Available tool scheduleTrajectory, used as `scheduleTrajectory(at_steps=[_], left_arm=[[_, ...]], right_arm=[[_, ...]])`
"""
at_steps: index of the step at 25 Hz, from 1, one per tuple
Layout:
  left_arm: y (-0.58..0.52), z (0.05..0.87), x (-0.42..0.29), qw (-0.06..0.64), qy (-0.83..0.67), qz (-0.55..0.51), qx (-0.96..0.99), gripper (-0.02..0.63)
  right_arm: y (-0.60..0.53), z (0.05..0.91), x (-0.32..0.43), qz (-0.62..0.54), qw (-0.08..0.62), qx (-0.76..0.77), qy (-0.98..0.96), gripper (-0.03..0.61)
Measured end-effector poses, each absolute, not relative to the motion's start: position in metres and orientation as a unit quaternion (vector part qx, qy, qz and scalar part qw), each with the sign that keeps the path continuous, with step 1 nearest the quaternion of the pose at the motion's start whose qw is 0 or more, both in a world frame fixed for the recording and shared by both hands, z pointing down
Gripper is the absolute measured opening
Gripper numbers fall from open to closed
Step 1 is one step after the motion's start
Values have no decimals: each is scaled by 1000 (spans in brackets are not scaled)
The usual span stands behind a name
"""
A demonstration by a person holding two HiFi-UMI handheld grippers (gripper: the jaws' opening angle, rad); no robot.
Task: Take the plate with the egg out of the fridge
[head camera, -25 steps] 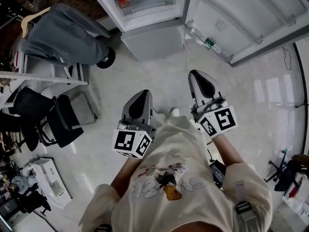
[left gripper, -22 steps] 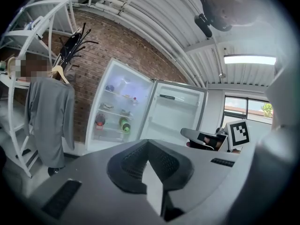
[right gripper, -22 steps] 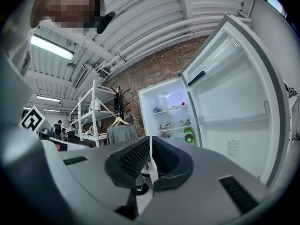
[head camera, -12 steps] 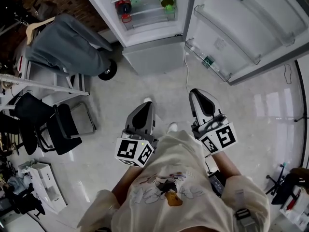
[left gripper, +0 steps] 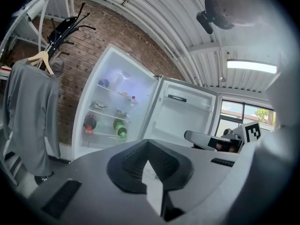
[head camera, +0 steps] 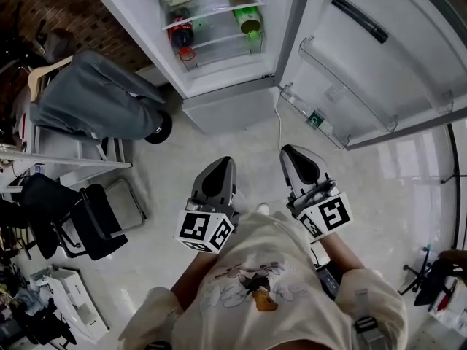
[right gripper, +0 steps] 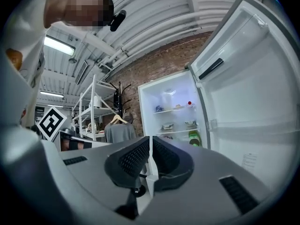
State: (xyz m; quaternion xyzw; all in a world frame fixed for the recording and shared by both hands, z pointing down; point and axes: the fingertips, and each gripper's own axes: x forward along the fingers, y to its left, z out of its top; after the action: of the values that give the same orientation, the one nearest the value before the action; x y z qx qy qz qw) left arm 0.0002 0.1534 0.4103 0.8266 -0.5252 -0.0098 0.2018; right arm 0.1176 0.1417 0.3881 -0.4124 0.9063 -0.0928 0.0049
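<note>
The white fridge [head camera: 219, 86] stands open ahead of me, its door [head camera: 365, 57] swung out to the right. Its shelves hold a red-labelled bottle [head camera: 182, 35], a green bottle [head camera: 248, 20] and small dishes [left gripper: 98, 106]; they are too small to tell which is the plate with the egg. My left gripper [head camera: 217, 168] and right gripper [head camera: 294, 155] hover side by side over the floor, well short of the fridge. Both are shut with nothing in them. In the left gripper view the jaws [left gripper: 147, 146] meet, and the right gripper [left gripper: 206, 139] shows beside them. The right gripper [right gripper: 150, 153] also has its jaws pressed together.
A grey garment [head camera: 95, 100] hangs on a rack at the left, with black chairs [head camera: 80, 203] below it. A white cable [head camera: 279, 122] runs along the floor by the fridge base. The door's shelves [head camera: 332, 100] jut out on the right.
The view has shifted toward the fridge, so more of its shelves show now. Both grippers stayed shut, side by side, in front of the person's body.
</note>
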Motion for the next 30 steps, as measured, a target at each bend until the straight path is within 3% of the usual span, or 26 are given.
scheduleTrajectory(at_steps=[21,30], left_arm=[[-23,401,-137,210,-487,-16,848,-8],[-57,397,-138,217,-483,-30,848,-8]], right_arm=[[-33,376,-30,-70,-13,-454,888,8],[-72,367,-37,-54,-8,-462,885,8]])
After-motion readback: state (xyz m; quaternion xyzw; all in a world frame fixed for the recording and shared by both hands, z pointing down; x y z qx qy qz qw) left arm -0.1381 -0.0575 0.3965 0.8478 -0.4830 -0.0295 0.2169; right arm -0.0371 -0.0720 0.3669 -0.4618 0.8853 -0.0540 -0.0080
